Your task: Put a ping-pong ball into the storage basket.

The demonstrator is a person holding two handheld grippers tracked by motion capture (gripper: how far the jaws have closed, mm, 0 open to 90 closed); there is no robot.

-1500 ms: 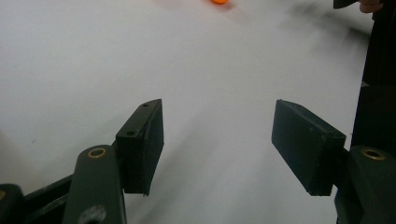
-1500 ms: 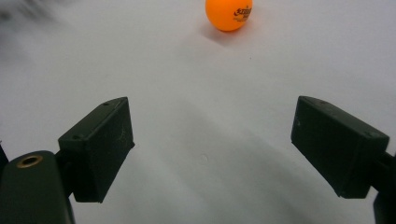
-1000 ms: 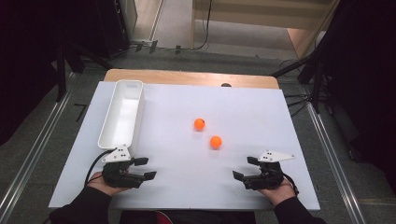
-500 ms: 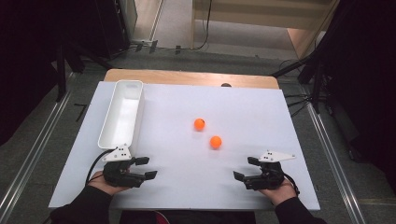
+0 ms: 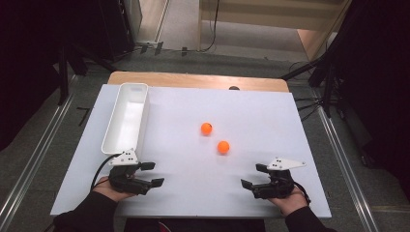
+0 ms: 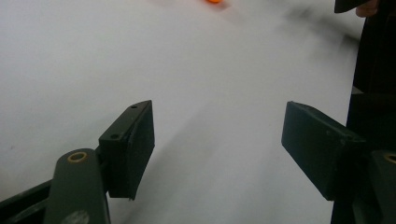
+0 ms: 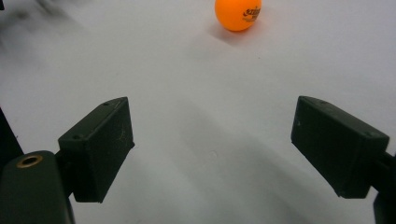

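Facing right tongs point(image 7: 212, 149): orange ball point(image 7: 237, 14), black print unreadable.

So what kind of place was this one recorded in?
Probably a lab or recording studio: a white-covered table holding a white tray and two orange balls, with dark stands and floor rails around it.

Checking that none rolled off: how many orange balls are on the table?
2. One orange ball lies near the middle of the white table; the other orange ball lies apart from it, nearer the right gripper. The white tray looks empty.
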